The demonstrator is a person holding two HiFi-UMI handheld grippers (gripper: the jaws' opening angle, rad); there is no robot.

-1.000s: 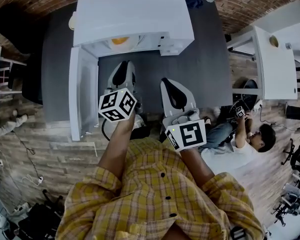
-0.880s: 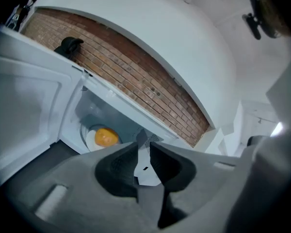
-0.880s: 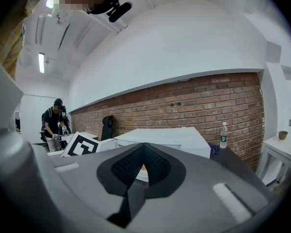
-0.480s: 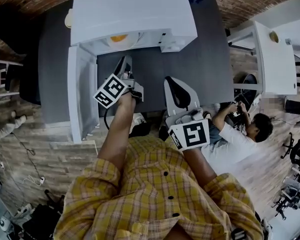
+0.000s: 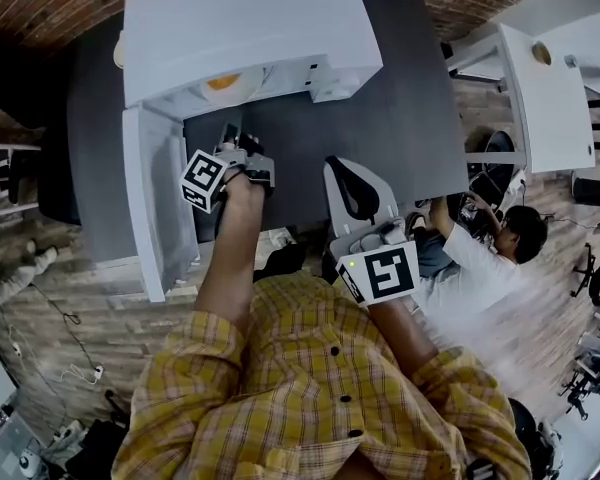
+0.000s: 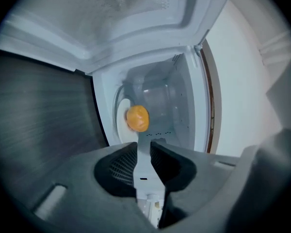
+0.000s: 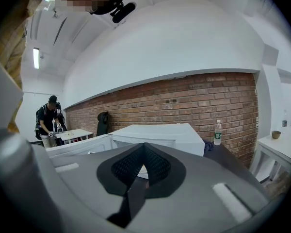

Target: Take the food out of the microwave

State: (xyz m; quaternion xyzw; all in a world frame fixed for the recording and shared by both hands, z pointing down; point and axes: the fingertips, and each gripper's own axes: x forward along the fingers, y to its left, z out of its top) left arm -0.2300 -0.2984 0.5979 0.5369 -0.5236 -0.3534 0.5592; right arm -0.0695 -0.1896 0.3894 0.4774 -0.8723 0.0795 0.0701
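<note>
A white microwave point(image 5: 250, 18) stands on a dark table, its door point(image 5: 158, 198) swung open to the left. Inside, an orange round piece of food point(image 5: 223, 82) lies on a white plate point(image 5: 242, 90). My left gripper point(image 5: 230, 136) is rolled sideways just in front of the opening. In the left gripper view the food point(image 6: 137, 118) sits on the plate point(image 6: 120, 123) beyond my left gripper point(image 6: 144, 142), whose jaws stand a narrow gap apart with nothing between them. My right gripper point(image 5: 332, 163) hangs back over the table's near edge, shut and empty point(image 7: 144, 145).
The dark table point(image 5: 390, 118) runs right of the microwave. A water bottle point(image 7: 217, 132) and blue cloth point(image 7: 207, 147) stand at its far right by the brick wall. A white side table point(image 5: 550, 108) and a crouching person point(image 5: 480, 258) are right; another person point(image 7: 49, 120) stands far back.
My left gripper has moved forward to the microwave's opening and rolled onto its side. The right gripper has stayed about where it was.
</note>
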